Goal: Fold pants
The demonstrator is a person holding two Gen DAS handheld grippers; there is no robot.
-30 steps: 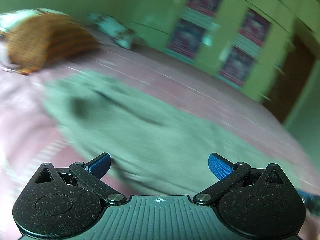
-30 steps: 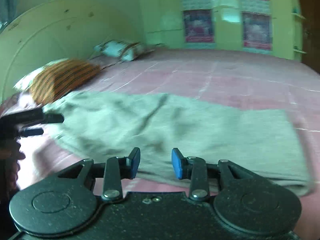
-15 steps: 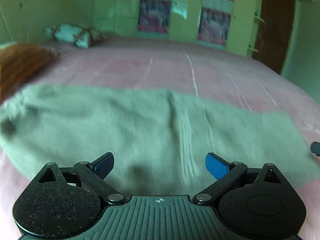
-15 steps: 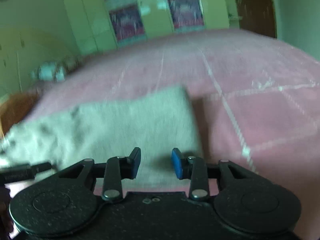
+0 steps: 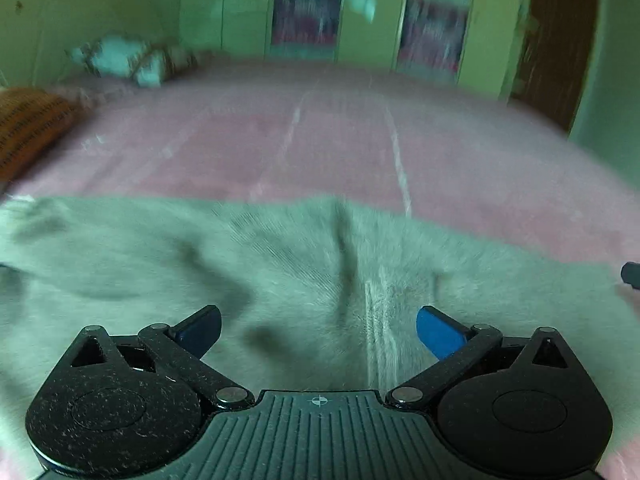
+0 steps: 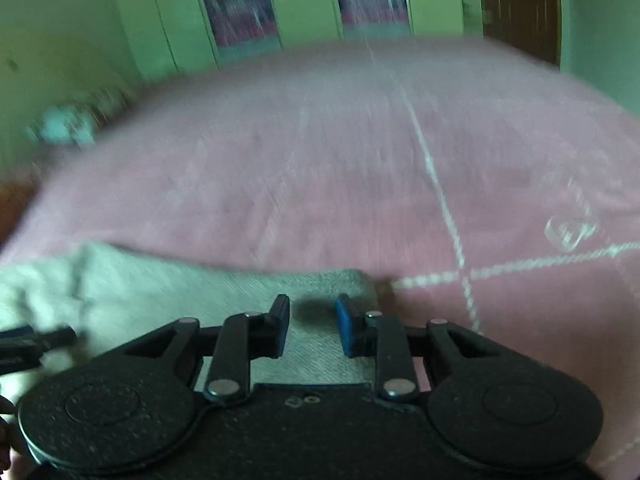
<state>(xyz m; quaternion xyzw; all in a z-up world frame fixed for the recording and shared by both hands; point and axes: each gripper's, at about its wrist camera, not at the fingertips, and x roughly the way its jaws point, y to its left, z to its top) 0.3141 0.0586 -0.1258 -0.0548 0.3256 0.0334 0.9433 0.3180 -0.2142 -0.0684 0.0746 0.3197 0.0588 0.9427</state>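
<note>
Grey-green pants (image 5: 280, 264) lie spread lengthwise across a pink bed sheet (image 5: 340, 140). My left gripper (image 5: 318, 322) hovers over their middle, near a crease; its jaws are opening wide and nothing is between them. In the right wrist view, my right gripper (image 6: 312, 316) sits above the right end of the pants (image 6: 140, 284), close to the corner. Its jaws are closing to a narrow gap, with only cloth below them and nothing pinched. The right gripper's tip (image 5: 630, 274) shows at the left view's right edge. The left gripper (image 6: 36, 340) shows at the right view's left edge.
An orange striped pillow (image 5: 28, 128) and a white-teal pillow (image 5: 124, 60) lie at the bed's far left. Green wardrobe doors with posters (image 5: 304, 12) stand behind the bed, and a brown door (image 5: 556, 40) is at the right. Bare pink sheet (image 6: 320, 160) stretches beyond the pants.
Both views have swung to the right along the pants. The left gripper went from the pillow end to the middle. The right gripper went from the middle to the right end.
</note>
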